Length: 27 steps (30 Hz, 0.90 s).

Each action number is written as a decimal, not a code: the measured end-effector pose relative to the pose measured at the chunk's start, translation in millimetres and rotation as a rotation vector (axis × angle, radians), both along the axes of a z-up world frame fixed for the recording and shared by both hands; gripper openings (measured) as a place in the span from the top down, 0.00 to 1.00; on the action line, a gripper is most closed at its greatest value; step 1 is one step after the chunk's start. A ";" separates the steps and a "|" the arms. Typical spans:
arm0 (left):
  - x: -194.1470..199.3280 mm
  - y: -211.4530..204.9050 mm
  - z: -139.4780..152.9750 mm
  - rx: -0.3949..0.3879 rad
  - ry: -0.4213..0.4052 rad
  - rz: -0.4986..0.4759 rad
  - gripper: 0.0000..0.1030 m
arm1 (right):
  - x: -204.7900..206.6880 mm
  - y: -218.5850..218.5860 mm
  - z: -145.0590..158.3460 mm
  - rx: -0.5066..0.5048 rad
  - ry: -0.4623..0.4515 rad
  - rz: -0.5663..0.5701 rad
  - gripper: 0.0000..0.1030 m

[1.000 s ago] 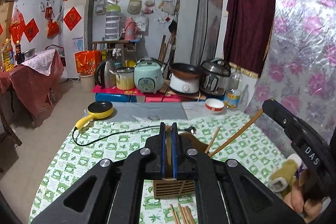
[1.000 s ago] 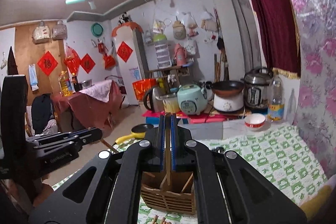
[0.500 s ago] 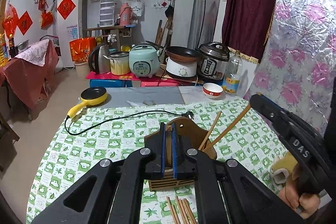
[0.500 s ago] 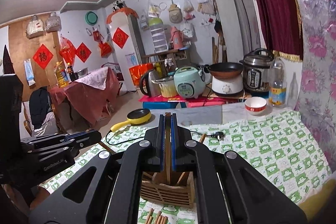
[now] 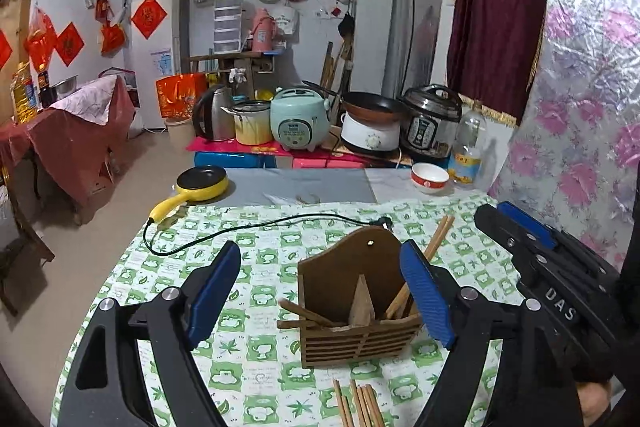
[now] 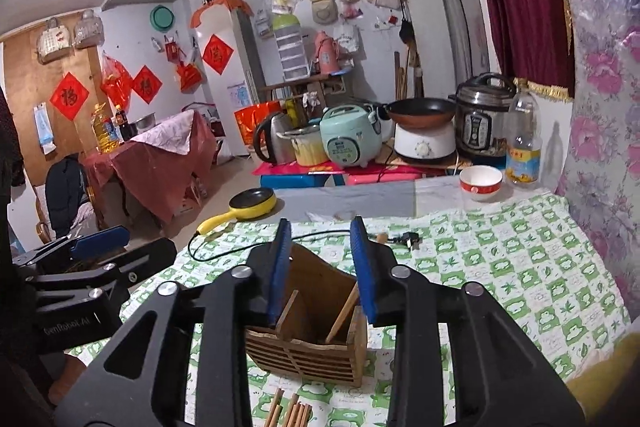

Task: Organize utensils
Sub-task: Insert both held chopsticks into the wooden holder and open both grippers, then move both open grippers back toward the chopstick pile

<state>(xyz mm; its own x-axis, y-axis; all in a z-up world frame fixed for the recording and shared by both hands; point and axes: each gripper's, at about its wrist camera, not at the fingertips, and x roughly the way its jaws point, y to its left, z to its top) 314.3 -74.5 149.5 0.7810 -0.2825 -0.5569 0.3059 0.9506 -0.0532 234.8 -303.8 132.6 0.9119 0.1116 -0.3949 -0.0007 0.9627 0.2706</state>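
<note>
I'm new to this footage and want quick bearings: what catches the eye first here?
First, the wooden utensil holder standing on the green checked tablecloth, framed by the open left gripper, with chopsticks leaning out of its right compartment. More loose chopsticks lie on the cloth just in front of it. The right gripper hangs open over the same holder.
</note>
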 end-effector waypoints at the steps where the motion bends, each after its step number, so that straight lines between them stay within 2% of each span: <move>1: -0.3 1.0 0.8 -0.006 0.000 0.001 0.16 | -1.9 1.1 1.8 -0.002 -0.006 -0.002 0.64; 4: -0.5 1.2 2.0 -0.006 -0.001 0.014 0.14 | -6.7 1.9 5.1 -0.012 -0.024 -0.015 0.53; 6: 0.3 0.8 1.9 -0.003 0.003 0.019 0.12 | -9.8 3.0 6.8 -0.023 -0.038 -0.031 0.39; 8: 2.5 0.4 1.4 -0.006 0.010 0.025 0.08 | -13.4 4.8 8.9 -0.039 -0.054 -0.049 0.32; 10: 3.3 2.0 1.0 -0.011 0.013 0.032 0.06 | -16.5 5.2 10.2 -0.050 -0.064 -0.066 0.28; 14: 4.1 7.9 1.7 -0.025 0.018 0.056 0.06 | -22.0 0.4 13.8 -0.025 -0.087 -0.072 0.13; 20: 6.0 14.7 4.1 -0.049 0.028 0.073 0.06 | -28.6 -1.5 19.0 -0.016 -0.113 -0.083 0.11; 27: 2.4 22.1 10.7 -0.038 -0.007 0.107 0.06 | -28.7 -3.6 19.9 -0.020 -0.111 -0.088 0.11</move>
